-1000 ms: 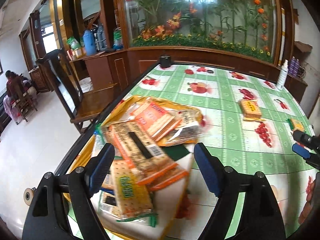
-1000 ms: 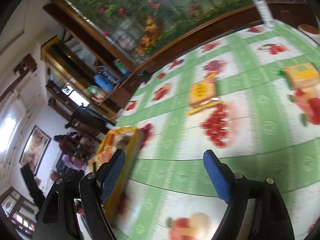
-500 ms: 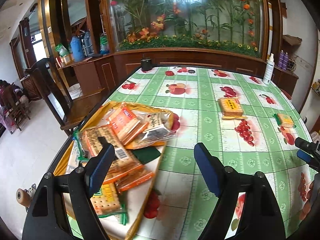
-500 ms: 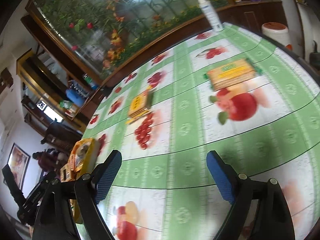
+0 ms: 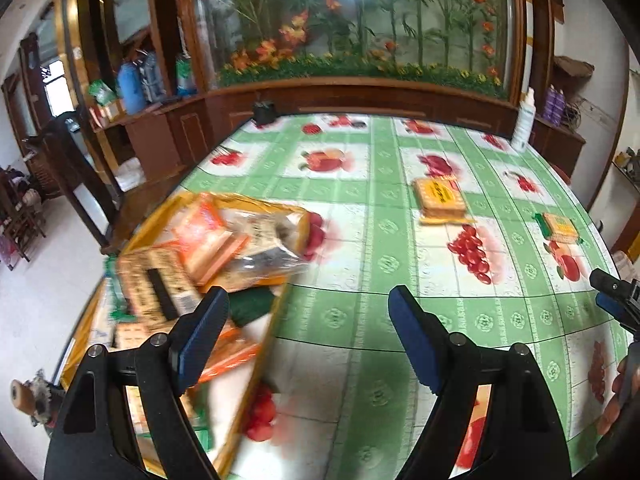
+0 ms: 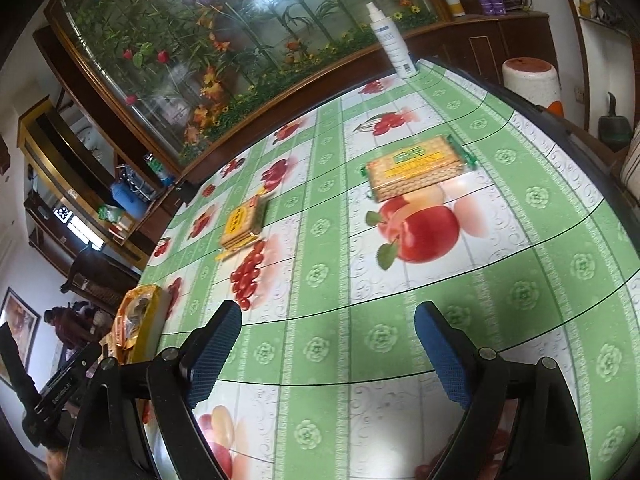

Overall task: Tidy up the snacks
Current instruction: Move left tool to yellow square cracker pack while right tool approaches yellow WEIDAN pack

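Note:
A yellow tray (image 5: 276, 322) at the table's left holds several snack packets (image 5: 208, 248). Two packets lie loose on the green fruit tablecloth: a yellow biscuit pack (image 5: 439, 197) mid-table and a green-edged cracker pack (image 5: 559, 227) to the right. In the right wrist view they are the biscuit pack (image 6: 241, 224) and the cracker pack (image 6: 416, 172), with the tray (image 6: 141, 322) far left. My left gripper (image 5: 308, 328) is open and empty by the tray's right edge. My right gripper (image 6: 328, 344) is open and empty above the cloth, short of the cracker pack.
A white spray bottle (image 6: 391, 44) stands at the table's far right corner, also in the left wrist view (image 5: 524, 120). A small dark object (image 5: 264, 112) sits at the far left corner. A wooden chair (image 5: 80, 172) stands left of the table. A planter cabinet lines the far side.
My left gripper has pulled back and swung right, off the tray toward the open cloth. My right gripper has turned right, so the cracker pack now lies ahead of it.

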{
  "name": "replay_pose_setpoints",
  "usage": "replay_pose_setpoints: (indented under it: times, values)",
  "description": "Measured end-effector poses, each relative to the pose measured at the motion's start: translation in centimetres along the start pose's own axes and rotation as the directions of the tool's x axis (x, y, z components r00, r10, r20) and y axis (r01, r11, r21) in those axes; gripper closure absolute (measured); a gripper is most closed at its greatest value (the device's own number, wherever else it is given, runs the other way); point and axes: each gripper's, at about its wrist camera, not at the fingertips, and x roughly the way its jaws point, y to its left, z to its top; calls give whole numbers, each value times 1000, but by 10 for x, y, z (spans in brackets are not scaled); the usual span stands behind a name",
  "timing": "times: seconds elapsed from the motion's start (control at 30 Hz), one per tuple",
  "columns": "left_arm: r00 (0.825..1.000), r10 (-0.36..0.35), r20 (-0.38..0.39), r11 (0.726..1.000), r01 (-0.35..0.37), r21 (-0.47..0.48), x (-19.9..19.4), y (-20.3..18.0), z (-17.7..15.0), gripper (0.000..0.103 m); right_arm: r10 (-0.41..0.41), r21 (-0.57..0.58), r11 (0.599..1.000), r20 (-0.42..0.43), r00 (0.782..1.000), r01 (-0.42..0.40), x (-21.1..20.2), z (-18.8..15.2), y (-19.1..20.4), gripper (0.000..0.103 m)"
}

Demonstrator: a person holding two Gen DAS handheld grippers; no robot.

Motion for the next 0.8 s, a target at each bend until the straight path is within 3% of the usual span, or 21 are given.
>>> replay_pose_setpoints:
  times: [0.27,0.53,0.7,0.8]
  values:
    - [982,-170,-77,985,170,-10,48,-50,32,21,-87,-29,996,10,996,87,15,21,-10,12]
    - [974,-193,-122,980,198,26,98,-96,65,21,-174,-45,984,-22,985,173,49,54,-23,12]
    - [968,-202,-146,979,205,5,123,-107,81,21,-165,-108,981,-54,985,159,61,91,-16,12]
    - [968,-197,-154,979,201,12,134,-114,90,21,-113,-203,976,-136,984,84,76,122,-5,12]
